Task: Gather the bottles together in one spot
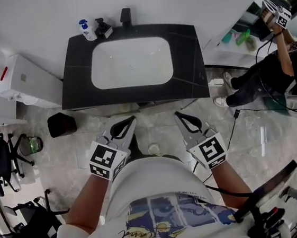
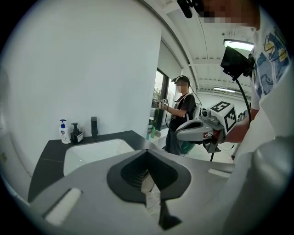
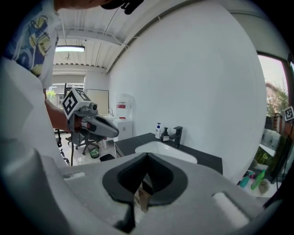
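While your left tool point(image 1: 131, 120) and right tool point(image 1: 178, 115) hang closed, empty, before the surface point(image 1: 187, 58), the white pump bottle point(image 1: 88, 30) and dark bottle point(image 1: 102, 29) stand together at its back-left corner, behind the basin point(image 1: 131, 64).

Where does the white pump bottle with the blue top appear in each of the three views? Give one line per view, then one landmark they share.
Head view: the white pump bottle is at the top, left of centre, on the black counter's back left corner.
Left gripper view: at the left, around mid-height.
Right gripper view: just right of centre.
Shared landmark: the black faucet, to the bottle's right in every view.
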Tool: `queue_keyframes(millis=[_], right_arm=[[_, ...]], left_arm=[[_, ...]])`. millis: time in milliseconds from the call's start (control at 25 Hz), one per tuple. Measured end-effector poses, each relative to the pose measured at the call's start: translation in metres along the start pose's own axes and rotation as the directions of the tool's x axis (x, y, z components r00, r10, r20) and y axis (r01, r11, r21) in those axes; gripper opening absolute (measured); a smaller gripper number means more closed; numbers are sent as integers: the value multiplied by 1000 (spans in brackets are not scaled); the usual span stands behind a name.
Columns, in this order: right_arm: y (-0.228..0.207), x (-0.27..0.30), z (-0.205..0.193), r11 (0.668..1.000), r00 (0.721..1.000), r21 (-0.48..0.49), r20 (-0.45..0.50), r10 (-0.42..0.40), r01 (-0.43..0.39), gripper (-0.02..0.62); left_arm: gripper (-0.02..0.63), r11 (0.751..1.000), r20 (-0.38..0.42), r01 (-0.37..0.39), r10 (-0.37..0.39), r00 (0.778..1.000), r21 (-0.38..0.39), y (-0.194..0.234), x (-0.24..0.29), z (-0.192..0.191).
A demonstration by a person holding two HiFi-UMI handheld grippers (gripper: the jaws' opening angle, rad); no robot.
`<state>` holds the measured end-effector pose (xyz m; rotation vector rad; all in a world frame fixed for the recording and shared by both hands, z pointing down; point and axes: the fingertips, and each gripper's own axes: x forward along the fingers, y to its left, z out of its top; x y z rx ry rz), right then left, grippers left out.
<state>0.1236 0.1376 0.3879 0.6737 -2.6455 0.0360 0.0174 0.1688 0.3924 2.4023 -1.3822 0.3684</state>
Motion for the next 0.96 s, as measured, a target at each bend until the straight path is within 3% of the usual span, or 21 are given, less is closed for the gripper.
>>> queue_keyframes(millis=[440, 960], right_arm=[[11, -15, 4, 1000, 1000, -27, 14, -13, 13, 0], [25, 7, 15, 999, 1000, -26, 17, 20, -19, 0]], left_arm=[[2, 999, 1, 38, -38, 999, 19, -23, -4, -2], [2, 999, -32, 21, -20, 999, 27, -5, -13, -10]])
